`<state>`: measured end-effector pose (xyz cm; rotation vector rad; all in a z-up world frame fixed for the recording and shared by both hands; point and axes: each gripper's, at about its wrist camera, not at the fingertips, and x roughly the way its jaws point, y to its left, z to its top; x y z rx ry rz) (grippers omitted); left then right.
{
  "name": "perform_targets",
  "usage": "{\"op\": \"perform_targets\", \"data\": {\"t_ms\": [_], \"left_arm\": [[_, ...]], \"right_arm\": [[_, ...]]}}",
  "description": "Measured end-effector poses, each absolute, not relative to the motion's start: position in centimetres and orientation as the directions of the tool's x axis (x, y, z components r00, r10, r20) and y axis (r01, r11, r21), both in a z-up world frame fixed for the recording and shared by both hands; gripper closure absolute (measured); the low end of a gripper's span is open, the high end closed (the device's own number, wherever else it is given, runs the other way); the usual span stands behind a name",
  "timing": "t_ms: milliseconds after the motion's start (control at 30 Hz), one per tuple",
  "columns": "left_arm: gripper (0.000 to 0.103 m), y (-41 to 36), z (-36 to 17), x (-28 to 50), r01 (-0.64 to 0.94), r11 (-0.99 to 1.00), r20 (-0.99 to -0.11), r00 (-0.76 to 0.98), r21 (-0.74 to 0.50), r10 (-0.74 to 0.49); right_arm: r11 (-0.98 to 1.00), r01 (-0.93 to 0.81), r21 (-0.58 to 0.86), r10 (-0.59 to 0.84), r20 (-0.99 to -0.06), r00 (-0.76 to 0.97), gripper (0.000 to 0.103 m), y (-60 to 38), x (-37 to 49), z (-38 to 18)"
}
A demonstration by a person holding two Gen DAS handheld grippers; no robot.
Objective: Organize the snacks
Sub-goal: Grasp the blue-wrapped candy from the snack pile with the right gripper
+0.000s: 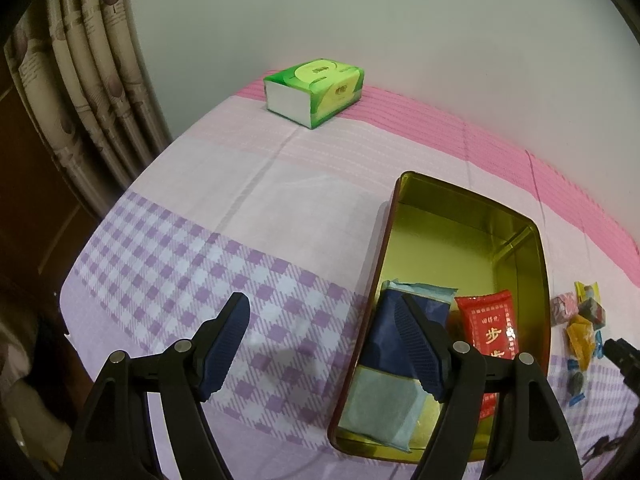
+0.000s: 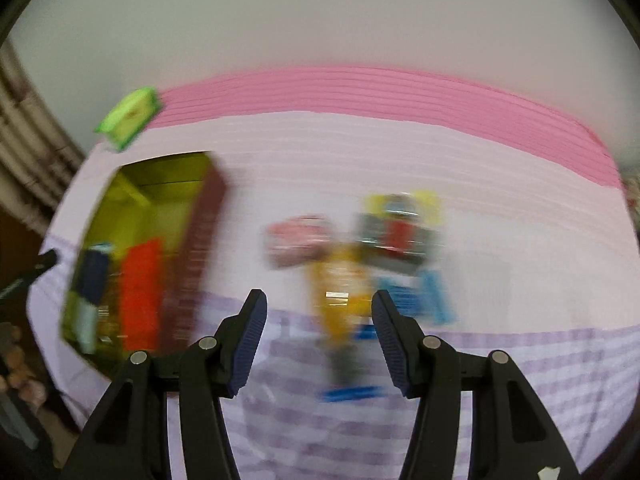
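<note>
A gold-lined tin box (image 1: pixel 520 240) with a dark red outside lies on the checked cloth. Inside it are a blue packet (image 1: pixel 392 360) and a red packet (image 1: pixel 490 328). My left gripper (image 1: pixel 324 312) is open and empty, its right finger over the box's near end. Several small wrapped snacks (image 1: pixel 580 320) lie right of the box. The right wrist view is motion-blurred: my right gripper (image 2: pixel 318 308) is open and empty above the cloth, with a yellow snack (image 2: pixel 340 292) between its fingers further off, and pink (image 2: pixel 298 240) and dark (image 2: pixel 400 236) snacks beyond. The box (image 2: pixel 208 240) is at its left.
A green tissue pack (image 1: pixel 314 92) sits at the far edge of the table by the white wall; it also shows in the right wrist view (image 2: pixel 128 116). A curtain (image 1: pixel 88 80) hangs at the left. The right gripper's tip (image 1: pixel 624 356) shows at the right edge.
</note>
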<state>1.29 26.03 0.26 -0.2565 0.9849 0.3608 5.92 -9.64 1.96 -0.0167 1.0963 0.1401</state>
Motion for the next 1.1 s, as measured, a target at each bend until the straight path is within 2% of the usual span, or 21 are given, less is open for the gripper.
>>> {"op": "perform_targets", "data": {"t_ms": [233,567,700,800,1100], "left_arm": [[0.028,25.1,0.3,1.4,-0.381,0.924,-0.844,0.502,-0.022,0.187],[0.028,21.5,0.7,1.0,-0.298,0.954,-0.844,0.504,0.028,0.182],[0.028,19.2,1.0,0.7,-0.252,0.967,-0.849,0.502,0.041,0.167],[0.028,17.3,1.1,0.8,-0.208,0.977,-0.857,0.497,0.036,0.137],[0.028,10.7,1.7,2.0,-0.067,0.997,-0.873,0.488,-0.035,0.002]], "right_arm": [[0.992,-0.117,0.053,0.096,-0.907,0.41,0.051,-14.0,6.9,-0.9],[0.979,-0.187,0.081,0.152,-0.9,0.409,0.052,-13.5,8.1,-3.5],[0.975,-0.198,0.101,0.179,-0.885,0.429,0.064,-13.9,8.1,-3.6],[0.971,-0.205,0.123,0.203,-0.876,0.437,0.068,-14.2,8.0,-3.6],[0.979,-0.182,0.096,0.176,-0.846,0.503,0.07,-16.3,6.8,-3.8]]}}
